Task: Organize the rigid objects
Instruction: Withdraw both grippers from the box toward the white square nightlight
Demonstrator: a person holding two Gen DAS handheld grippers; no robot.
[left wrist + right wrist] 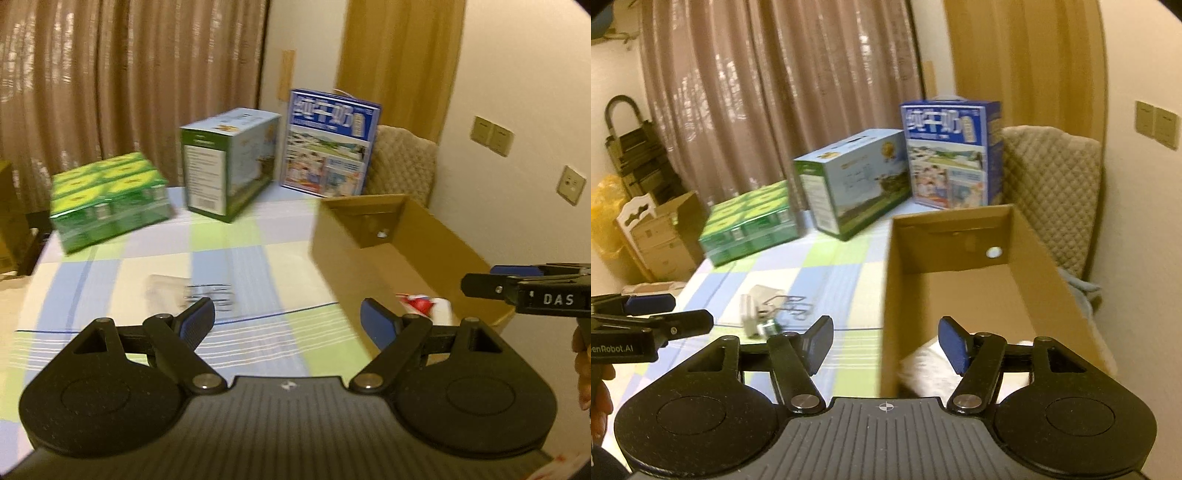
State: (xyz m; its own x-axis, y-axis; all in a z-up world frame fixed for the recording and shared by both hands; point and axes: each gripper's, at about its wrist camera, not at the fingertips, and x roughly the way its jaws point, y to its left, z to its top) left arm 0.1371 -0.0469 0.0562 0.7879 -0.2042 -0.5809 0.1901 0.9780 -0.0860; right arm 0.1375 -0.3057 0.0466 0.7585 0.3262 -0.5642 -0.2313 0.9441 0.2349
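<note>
Right wrist view: your right gripper (886, 345) spread, empty, above open brown cardboard box (960, 291)'s near-left wall; dropping could snag it; left gripper (286, 323) spread.

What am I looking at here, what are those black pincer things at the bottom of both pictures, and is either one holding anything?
They are hand-held grippers, one per hand, each carrying a camera that looks along its fingers. One picture comes from the left gripper, the other from the right gripper. Both stand open and hold nothing. On the checked tablecloth are an open cardboard box, a green pack, two printed cartons and small blurred items.
</note>
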